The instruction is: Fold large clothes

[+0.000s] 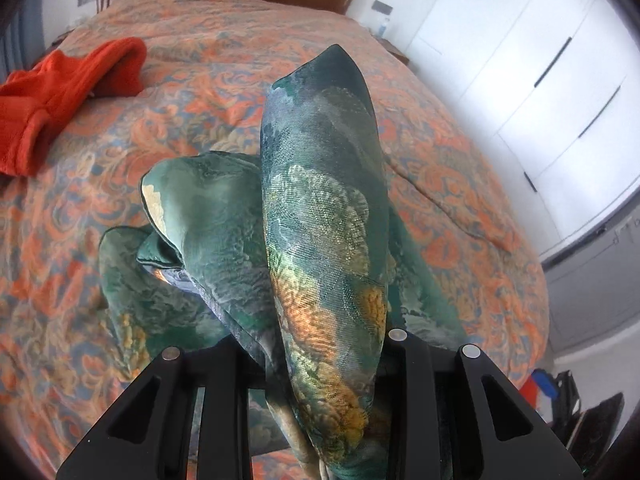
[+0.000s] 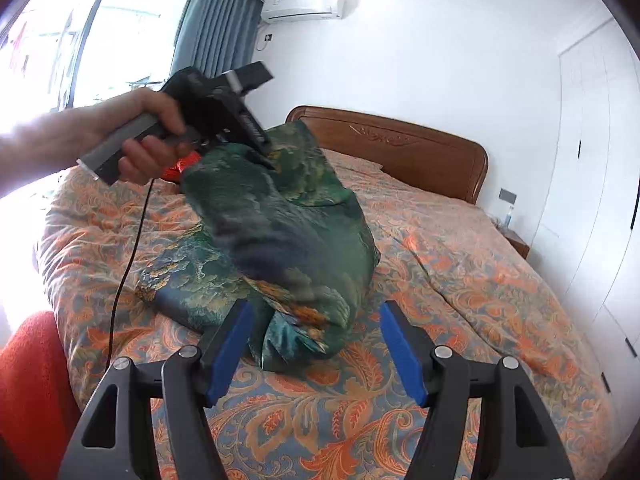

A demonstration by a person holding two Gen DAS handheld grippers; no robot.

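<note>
A green patterned satin garment [image 1: 320, 200] rises in a bunched fold straight out of my left gripper [image 1: 316, 340], which is shut on it. The right wrist view shows a person's hand [image 2: 148, 136] holding that left gripper [image 2: 266, 156], pinching the top of the garment [image 2: 288, 216] and lifting it off the bed. The garment's lower end rests crumpled on the bedspread. My right gripper [image 2: 316, 348] stands open there. Its blue pads [image 2: 230, 348] sit on either side of that lower end without pressing on it.
A floral orange and blue bedspread [image 1: 240, 60] covers the bed [image 2: 440, 260]. A red garment [image 1: 60, 92] lies at the far left. A wooden headboard [image 2: 400, 140], a nightstand [image 2: 516, 244] and white wardrobes [image 2: 600, 160] stand behind and right. A black cable [image 2: 132, 248] hangs from the left gripper.
</note>
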